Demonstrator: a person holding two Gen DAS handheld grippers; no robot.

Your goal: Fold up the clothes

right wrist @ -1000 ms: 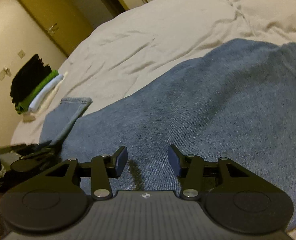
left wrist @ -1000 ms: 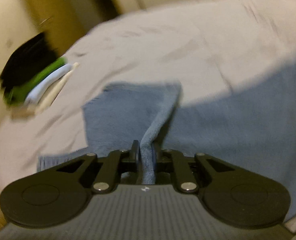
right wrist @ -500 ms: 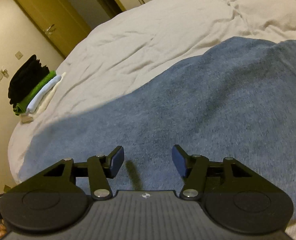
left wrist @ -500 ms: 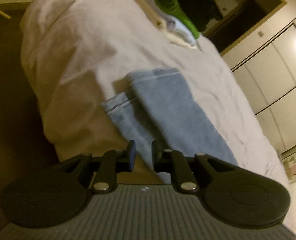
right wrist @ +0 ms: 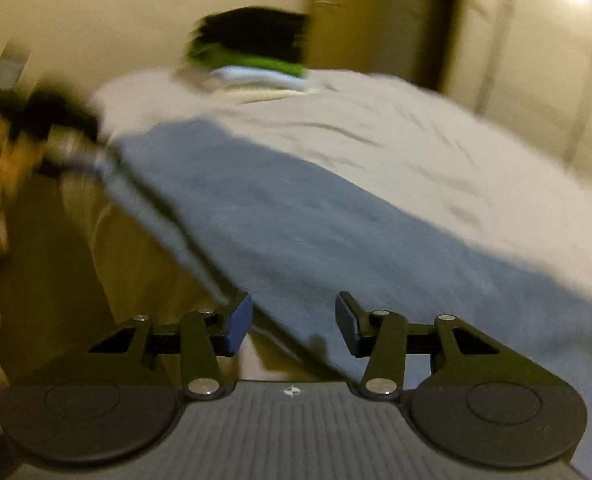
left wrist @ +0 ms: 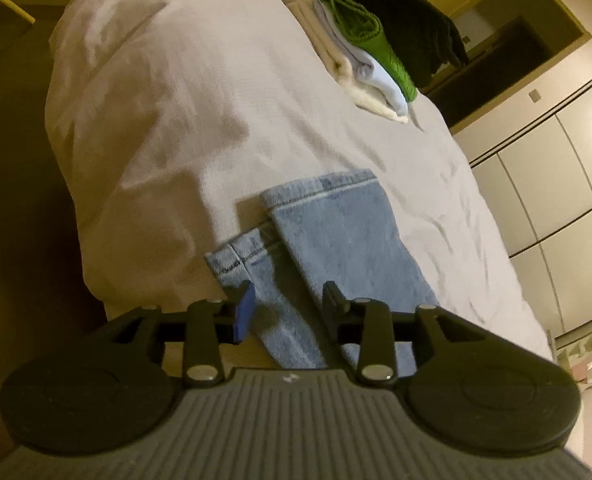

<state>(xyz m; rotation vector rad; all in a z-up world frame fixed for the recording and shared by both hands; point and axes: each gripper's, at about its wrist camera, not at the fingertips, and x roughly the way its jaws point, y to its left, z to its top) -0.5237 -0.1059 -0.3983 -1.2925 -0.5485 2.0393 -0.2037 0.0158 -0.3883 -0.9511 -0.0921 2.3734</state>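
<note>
Letting go of the faded blue denim jeans point(left wrist: 336, 240), the left gripper point(left wrist: 287, 304) now stands with its jaws opening and apart, nothing pinched between the pads, where a second ago it was clamped on a raised fold of the cloth. The leg it carried over now lies flat just ahead of the gripper, laid on top of the other leg. By that showing, one lengthwise fold looks done and the cross folds remain.

The two hems sit stepped rather than matched: the upper leg's stitched hem lies farther from the left gripper, and the lower hem peeks out at the near left beside the left fingertip. Both rest at the edge of the cream quilted bed cover point(left wrist: 167, 112), close to where it drops away.

The right gripper point(right wrist: 293, 320), half a second ago held over the broad middle of the jeans, now looks along their length in a blurred frame, its jaws parted but closing, the denim edge passing below them and not visibly gripped. Far beyond both grippers sits a stack of folded clothes in black, green, pale blue and cream point(left wrist: 384, 40).
</note>
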